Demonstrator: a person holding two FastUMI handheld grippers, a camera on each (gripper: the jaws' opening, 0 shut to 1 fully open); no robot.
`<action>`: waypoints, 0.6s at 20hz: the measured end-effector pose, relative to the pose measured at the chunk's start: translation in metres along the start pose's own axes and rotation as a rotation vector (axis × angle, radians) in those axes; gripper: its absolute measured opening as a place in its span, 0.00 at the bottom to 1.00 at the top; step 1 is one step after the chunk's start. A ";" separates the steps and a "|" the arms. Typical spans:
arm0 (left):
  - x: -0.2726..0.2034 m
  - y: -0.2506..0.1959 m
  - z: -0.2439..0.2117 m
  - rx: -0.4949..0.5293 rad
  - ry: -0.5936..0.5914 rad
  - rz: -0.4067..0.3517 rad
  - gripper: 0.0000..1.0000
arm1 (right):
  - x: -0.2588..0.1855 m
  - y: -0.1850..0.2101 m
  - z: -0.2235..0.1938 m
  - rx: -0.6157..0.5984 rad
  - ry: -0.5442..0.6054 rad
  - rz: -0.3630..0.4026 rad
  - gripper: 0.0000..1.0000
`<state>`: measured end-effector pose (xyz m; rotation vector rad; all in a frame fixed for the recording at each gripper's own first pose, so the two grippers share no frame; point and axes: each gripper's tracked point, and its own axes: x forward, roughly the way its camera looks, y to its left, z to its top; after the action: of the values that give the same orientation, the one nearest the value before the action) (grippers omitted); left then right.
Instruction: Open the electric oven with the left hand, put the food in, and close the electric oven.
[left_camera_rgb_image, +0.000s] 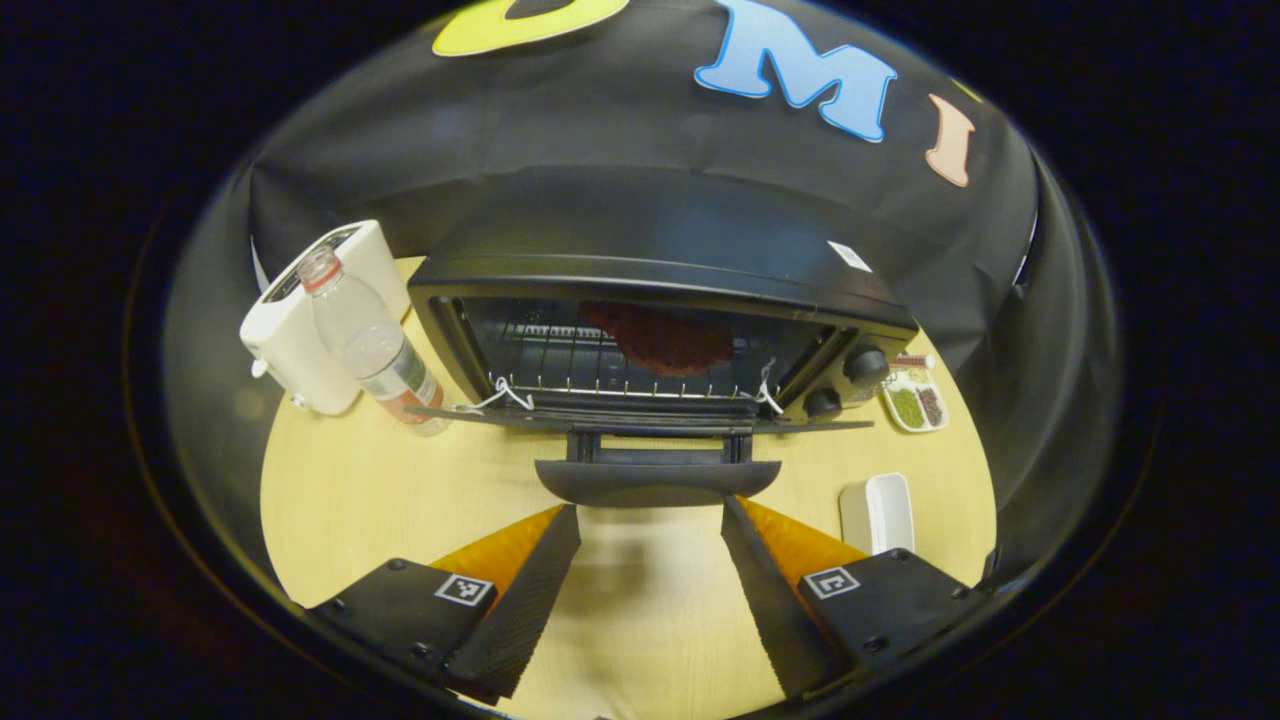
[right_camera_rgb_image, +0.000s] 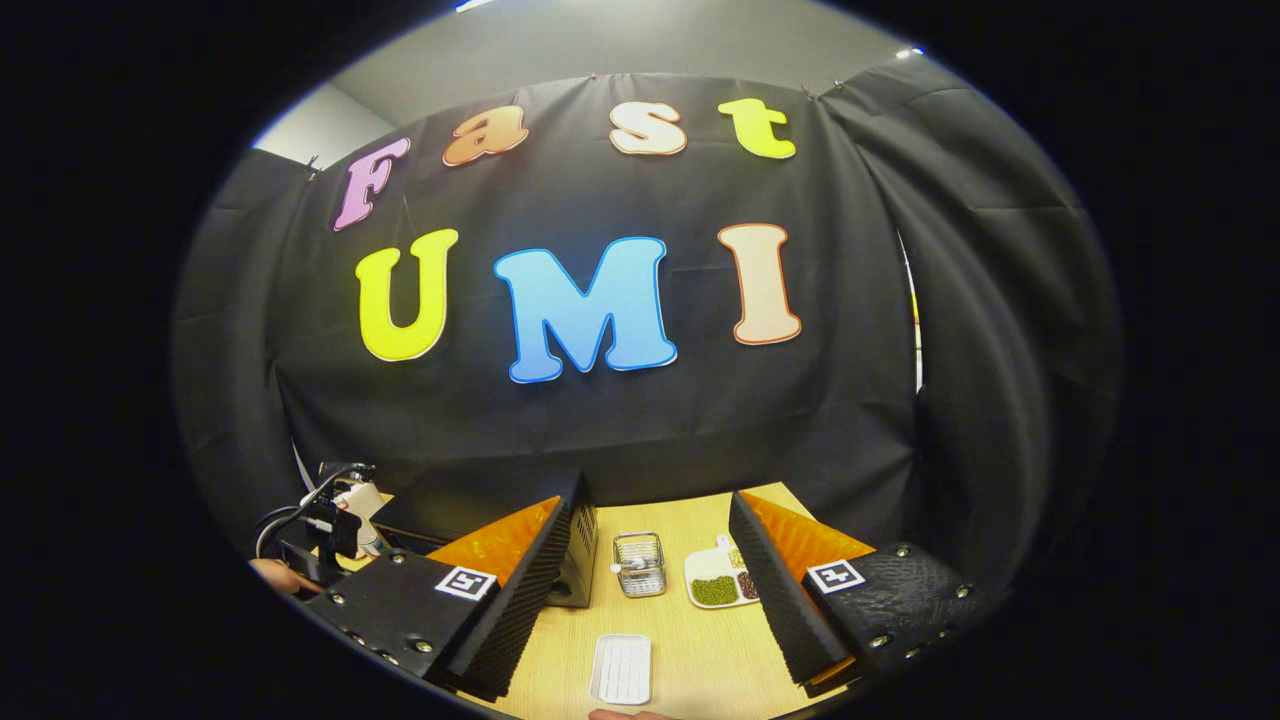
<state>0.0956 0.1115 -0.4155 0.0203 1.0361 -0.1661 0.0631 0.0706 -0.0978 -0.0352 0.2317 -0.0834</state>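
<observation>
so, at the left of the left gripper view a white appliance (left_camera_rgb_image: 300, 330) stands on the pale wooden table (left_camera_rgb_image: 350, 490) with a clear plastic bottle (left_camera_rgb_image: 375, 350) leaning just in front of it. mid-frame sits the electric oven (left_camera_rgb_image: 660, 300), its door (left_camera_rgb_image: 640, 420) dropped flat, the handle (left_camera_rgb_image: 655, 480) pointing at the camera. a dark reddish piece of food (left_camera_rgb_image: 660, 340) lies on the wire rack (left_camera_rgb_image: 600, 375) inside. the left gripper (left_camera_rgb_image: 650, 530) has its fingers spread wide, just short of the handle, holding nothing. to the right, a small dish of green and dark grains (left_camera_rgb_image: 915, 405) sits beside the oven's knobs, and a white rectangular tray (left_camera_rgb_image: 880, 512) lies at lower right. in the right gripper view, a hand and the other gripper show at lower left; the right gripper (right_camera_rgb_image: 655, 565) is parted and empty above the table, with a small wire basket (right_camera_rgb_image: 640, 562) and the grain dish ahead.
</observation>
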 end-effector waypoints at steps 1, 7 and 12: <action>-0.001 0.001 0.001 0.005 -0.004 0.004 1.00 | 0.000 0.000 0.000 -0.001 0.001 -0.001 0.98; -0.012 -0.009 0.018 0.017 -0.056 -0.012 1.00 | 0.000 -0.001 -0.002 -0.002 0.005 -0.009 0.98; -0.061 -0.032 0.053 0.016 -0.230 -0.032 0.97 | -0.001 -0.002 -0.002 -0.007 -0.002 0.004 0.98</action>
<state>0.1064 0.0830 -0.3341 -0.0006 0.8056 -0.2010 0.0611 0.0688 -0.0994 -0.0419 0.2305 -0.0786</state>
